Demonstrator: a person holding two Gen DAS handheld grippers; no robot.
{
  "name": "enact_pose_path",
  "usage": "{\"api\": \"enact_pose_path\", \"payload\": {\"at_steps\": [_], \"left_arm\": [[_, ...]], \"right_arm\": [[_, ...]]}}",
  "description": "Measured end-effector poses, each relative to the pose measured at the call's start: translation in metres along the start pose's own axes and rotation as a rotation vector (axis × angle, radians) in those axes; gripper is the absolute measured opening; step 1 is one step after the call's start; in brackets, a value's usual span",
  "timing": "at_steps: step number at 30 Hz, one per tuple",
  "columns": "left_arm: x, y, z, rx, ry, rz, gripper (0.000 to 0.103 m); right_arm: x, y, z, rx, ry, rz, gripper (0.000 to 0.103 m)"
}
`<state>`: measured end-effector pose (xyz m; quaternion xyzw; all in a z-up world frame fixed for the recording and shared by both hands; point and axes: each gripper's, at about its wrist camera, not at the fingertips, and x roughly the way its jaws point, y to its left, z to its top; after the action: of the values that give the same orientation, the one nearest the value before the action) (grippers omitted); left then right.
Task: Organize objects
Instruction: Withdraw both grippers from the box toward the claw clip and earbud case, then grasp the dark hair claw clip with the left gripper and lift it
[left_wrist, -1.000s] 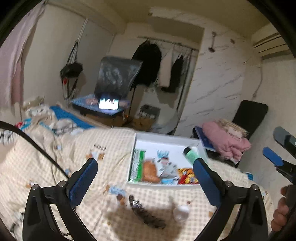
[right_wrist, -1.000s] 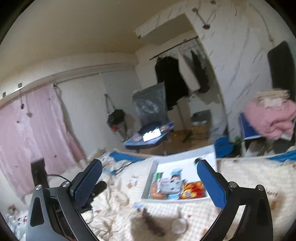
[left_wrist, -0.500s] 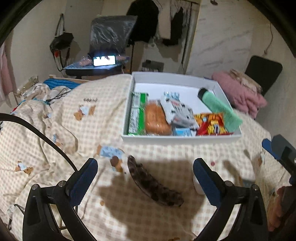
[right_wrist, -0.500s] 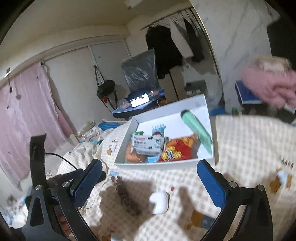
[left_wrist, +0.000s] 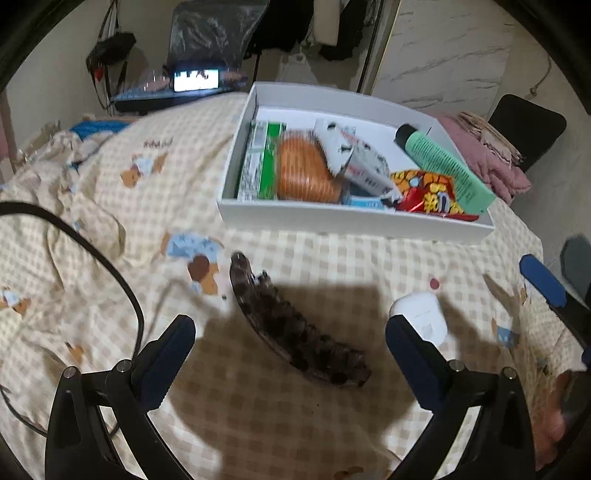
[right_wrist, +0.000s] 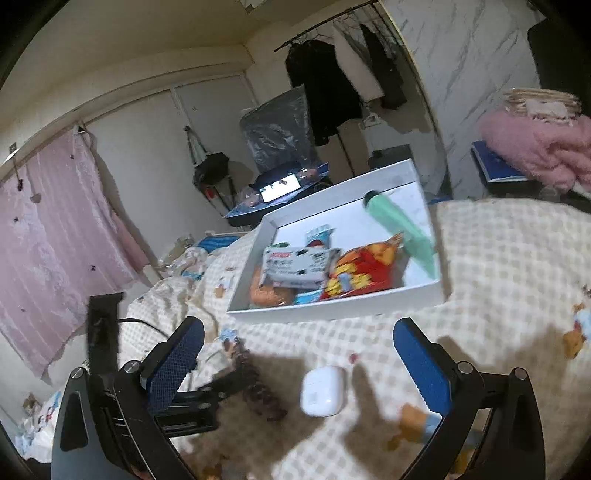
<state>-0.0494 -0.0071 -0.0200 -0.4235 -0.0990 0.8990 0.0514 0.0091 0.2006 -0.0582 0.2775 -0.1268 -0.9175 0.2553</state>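
Left gripper (left_wrist: 290, 334) hangs spread over the dark hair claw (left_wrist: 295, 332) on the checked bedcover (left_wrist: 110, 206), claw roughly between its fingers, likely lined up for a pick. Right gripper (right_wrist: 299, 354), also spread, frames the white earbud case (right_wrist: 323, 390). White box (left_wrist: 351, 219) beyond already holds snacks and a green tube (left_wrist: 443, 170). Only the right view shows the pink curtain (right_wrist: 55, 258).

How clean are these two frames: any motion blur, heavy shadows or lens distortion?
Left wrist view: the hair clip is smeared by motion and sits in the gripper's dark shadow, and the white box bows with the fisheye. Right wrist view: the earbud case is soft, the green tube streaked, corners vignetted black.
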Motion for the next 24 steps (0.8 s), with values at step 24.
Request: {"api": "enact_pose_path", "payload": {"at_steps": [24], "left_arm": [[0.010, 0.019, -0.005, -0.163, 0.071, -0.154, 0.070]], "right_arm": [[0.027, -0.005, -0.021, 0.020, 0.096, -0.062, 0.103]]}}
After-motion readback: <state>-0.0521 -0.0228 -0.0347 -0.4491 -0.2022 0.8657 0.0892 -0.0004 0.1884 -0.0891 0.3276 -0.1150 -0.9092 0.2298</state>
